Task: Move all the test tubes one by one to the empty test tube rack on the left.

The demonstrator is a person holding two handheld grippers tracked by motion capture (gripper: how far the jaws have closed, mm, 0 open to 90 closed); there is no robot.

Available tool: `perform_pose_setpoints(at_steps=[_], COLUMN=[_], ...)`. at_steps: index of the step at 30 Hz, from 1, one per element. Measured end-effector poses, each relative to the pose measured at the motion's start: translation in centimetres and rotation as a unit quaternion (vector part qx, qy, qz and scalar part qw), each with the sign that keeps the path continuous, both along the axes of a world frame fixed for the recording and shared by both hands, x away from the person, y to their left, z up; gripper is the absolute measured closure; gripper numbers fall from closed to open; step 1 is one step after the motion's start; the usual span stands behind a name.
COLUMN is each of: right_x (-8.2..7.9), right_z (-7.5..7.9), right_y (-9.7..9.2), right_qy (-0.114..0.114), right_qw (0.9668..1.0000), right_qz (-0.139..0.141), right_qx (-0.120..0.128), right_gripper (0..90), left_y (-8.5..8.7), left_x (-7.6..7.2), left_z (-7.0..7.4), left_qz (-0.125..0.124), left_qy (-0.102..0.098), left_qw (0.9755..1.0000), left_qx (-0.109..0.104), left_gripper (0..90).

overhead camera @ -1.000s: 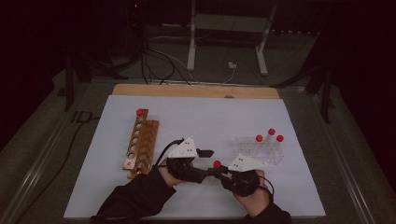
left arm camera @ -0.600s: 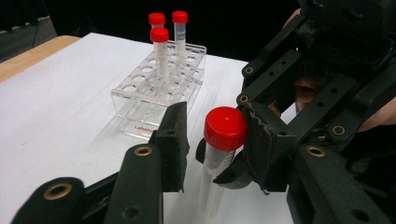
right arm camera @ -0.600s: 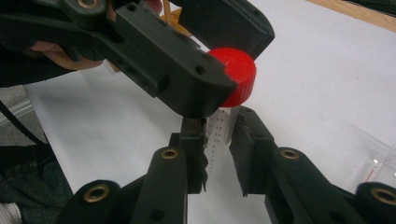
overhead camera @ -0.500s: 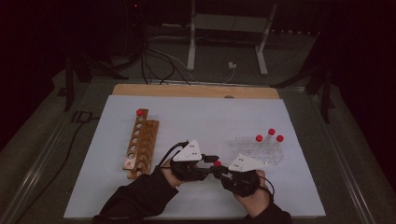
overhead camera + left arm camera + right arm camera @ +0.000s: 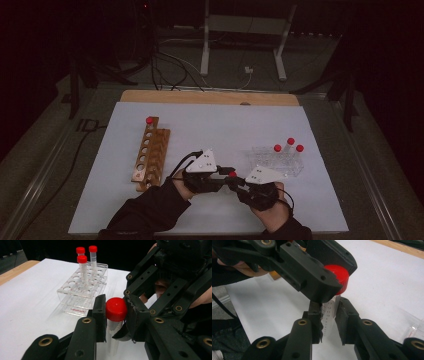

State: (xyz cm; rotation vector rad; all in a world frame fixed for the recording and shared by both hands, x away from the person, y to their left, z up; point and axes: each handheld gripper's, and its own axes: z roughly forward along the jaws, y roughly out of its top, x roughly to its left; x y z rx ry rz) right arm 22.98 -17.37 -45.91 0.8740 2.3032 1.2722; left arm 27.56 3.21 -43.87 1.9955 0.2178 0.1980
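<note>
Tools meet above the white worktop (image 5: pixel 210 125). Left tool (image 5: pixel 113 315) has just squeezed onto the red cap of the clear plastic tube (image 5: pixel 115 309); right tool (image 5: pixel 328 322) pinches its body.

Wooden rack (image 5: pixel 151 159) left on white sheet (image 5: pixel 210 125), one red-capped tube (image 5: pixel 149 120). Clear rack (image 5: pixel 277 161) right, three red-capped tubes (image 5: pixel 290 142).

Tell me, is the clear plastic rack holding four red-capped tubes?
No, the clear rack in the left gripper view holds three red-capped tubes, not four.
</note>
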Motion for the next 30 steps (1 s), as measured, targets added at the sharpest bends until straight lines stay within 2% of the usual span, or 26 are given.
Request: perform_pose_setpoints(at_steps=[5, 9, 20, 25, 30], right_x=[0.0, -0.1, 0.0, 0.1, 0.1], right_z=[0.1, 0.4, 1.2, 1.3, 1.3], right_y=[-0.2, -0.6, -1.4, -1.5, -1.7], right_qy=[-0.003, -0.01, -0.025, -0.025, -0.021], right_qw=[1.0, 0.9998, 0.9983, 0.998, 0.9978], right_qz=[-0.005, -0.01, -0.021, -0.024, -0.013], right_qx=[0.007, 0.017, 0.048, 0.054, 0.061], right_gripper=[60.3, 53.6, 17.0, 3.8, 0.0], left_y=[0.6, 1.3, 3.9, 5.4, 7.4], left_x=[0.2, 0.4, 1.2, 1.8, 2.5], left_z=[0.5, 1.0, 2.7, 3.4, 4.2], left_qz=[0.011, 0.022, 0.059, 0.085, 0.116], left_qy=[-0.003, -0.006, -0.021, -0.027, -0.034], left_qw=[0.9999, 0.9997, 0.9979, 0.9959, 0.9924], left_qx=[-0.003, -0.007, -0.013, -0.016, -0.022], left_gripper=[72.1, 72.1, 72.2, 72.1, 72.2])
